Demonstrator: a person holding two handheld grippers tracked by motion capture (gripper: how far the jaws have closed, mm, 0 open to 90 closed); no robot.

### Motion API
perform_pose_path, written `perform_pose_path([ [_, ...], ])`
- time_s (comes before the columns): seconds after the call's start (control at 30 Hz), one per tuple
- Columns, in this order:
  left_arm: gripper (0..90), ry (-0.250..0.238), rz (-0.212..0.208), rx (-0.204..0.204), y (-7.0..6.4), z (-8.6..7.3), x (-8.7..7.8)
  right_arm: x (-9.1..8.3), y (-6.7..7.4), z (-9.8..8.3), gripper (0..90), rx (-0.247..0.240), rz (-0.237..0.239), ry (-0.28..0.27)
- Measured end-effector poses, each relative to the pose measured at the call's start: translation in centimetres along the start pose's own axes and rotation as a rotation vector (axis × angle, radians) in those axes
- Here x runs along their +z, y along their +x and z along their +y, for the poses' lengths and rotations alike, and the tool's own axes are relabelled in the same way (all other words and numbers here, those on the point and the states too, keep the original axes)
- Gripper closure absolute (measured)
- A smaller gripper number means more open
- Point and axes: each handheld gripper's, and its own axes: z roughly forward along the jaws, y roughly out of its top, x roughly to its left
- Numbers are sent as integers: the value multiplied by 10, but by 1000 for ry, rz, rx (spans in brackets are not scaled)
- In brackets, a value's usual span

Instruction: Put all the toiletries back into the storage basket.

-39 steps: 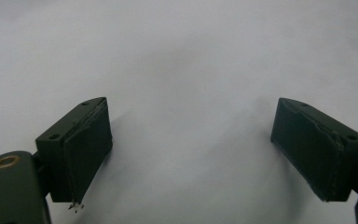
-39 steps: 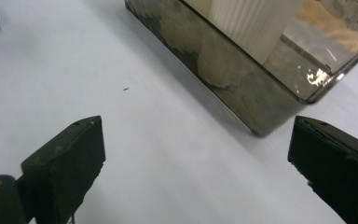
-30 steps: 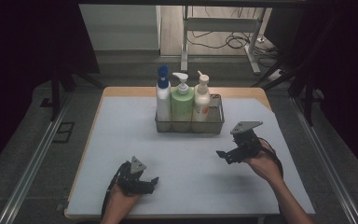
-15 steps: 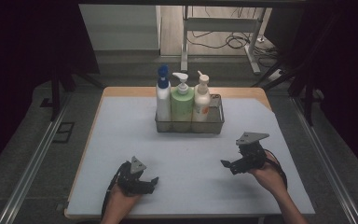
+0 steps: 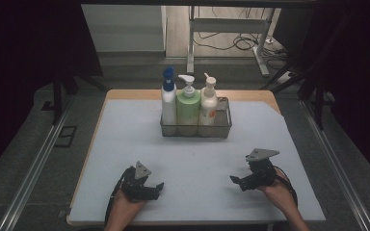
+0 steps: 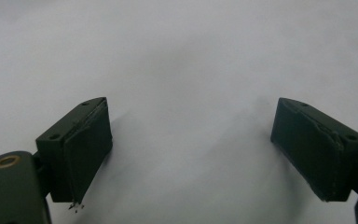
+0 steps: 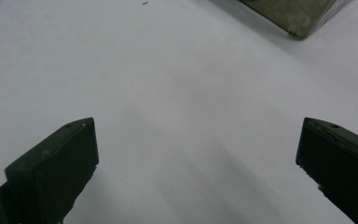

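Observation:
A wire basket [image 5: 221, 126] stands at the back middle of the white table [image 5: 125, 134]. It holds three upright bottles: a white one with a blue cap [image 5: 168, 98], a green pump bottle [image 5: 188, 107] and a white pump bottle [image 5: 208, 105]. My left gripper [image 5: 158, 186] rests near the front left edge, open, jaws wide over bare table [image 6: 191, 144]. My right gripper [image 5: 237, 182] sits low at the front right, open and holding nothing [image 7: 196, 154]. A corner of the basket [image 7: 289, 14] shows at the top of the right gripper view.
The table's wooden rim [image 5: 125, 94] shows at the back. Metal rails [image 5: 33, 163] run along both sides on the floor. A metal stand and cables [image 5: 231, 38] lie beyond the far edge.
My right gripper has moved back toward the front edge and down, away from the basket. The left gripper has stayed put.

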Motion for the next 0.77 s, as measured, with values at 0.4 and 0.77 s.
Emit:
perform_pose_path([
  [0.4, 123, -2, 2, 1, 0, 0, 0, 15, 0, -21, 0, 13, 0, 5],
  [0.77, 121, 0, 2, 2, 0, 0, 0, 18, -2, -28, 0, 28, -5, 24],
])
